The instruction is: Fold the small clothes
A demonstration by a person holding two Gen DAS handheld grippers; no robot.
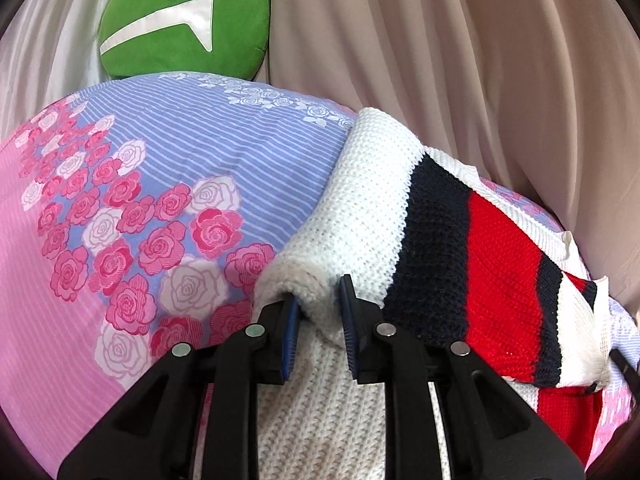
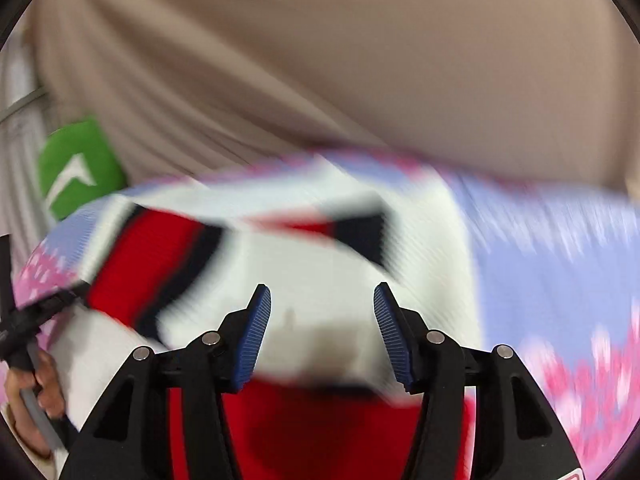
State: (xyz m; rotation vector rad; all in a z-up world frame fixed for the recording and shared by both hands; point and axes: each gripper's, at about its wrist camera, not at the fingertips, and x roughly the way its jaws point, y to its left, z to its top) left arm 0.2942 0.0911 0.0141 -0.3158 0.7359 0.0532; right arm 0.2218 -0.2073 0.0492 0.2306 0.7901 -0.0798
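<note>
- The left claw (image 1: 320,312) is pinching a rolled white edge of the knit sweater (image 1: 372,208), its blue pads (image 1: 291,320) narrowed onto the fabric bunched between them.
- The right claw (image 2: 322,328) is standing partly open with nothing between its pads; white and red knit is lying beneath it, and its view is streaked with motion blur.
- The sweater, white with navy and red stripes, is lying on the bed's rose-print sheet (image 1: 132,208), part of it folded over itself on the side away from the green cushion (image 1: 184,20).
- A hand (image 2: 28,396) is showing at the cushion side of the right wrist view, gripping the other claw's handle.
- The fold seems partway done, judging by the doubled striped panel.
- To do this step well, the left claw should be keeping its pinch firm and still as an anchor, while the right claw is settling before taking a matching edge, gripping all layers of the thick knit so the fold is landing flat and square.
</note>
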